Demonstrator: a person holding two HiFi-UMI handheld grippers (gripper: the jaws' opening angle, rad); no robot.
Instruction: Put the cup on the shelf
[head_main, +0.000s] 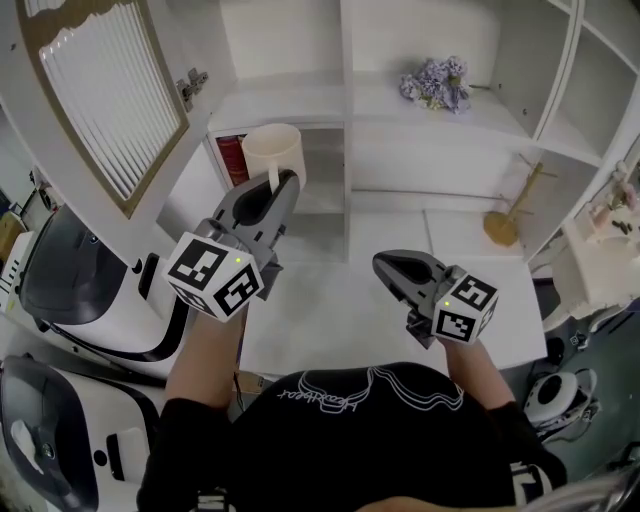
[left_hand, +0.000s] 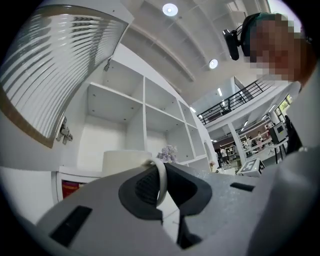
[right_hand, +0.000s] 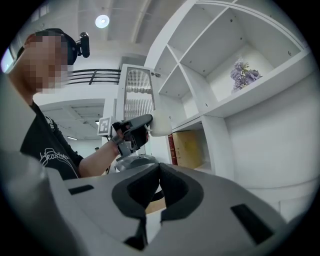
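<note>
— Which step is in hand?
— The carry, it is judged. The cup (head_main: 272, 150) is held by its handle, pinched between the nearly shut jaws of the left gripper (head_main: 283, 186). It is kept in the air before the front edge of the shelf (head_main: 300, 103), toward its left end, and is not yet set down.
— What is called for next?
— The cup should be lifted clear of that edge, eased inward and lowered flat before the handle is released. The right gripper (head_main: 386, 264) is closed on nothing.
— What is counted?
— One cup, two grippers, one bunch of flowers (head_main: 437, 82) toward the shelf's right end, and one wooden stand (head_main: 505, 222).
</note>
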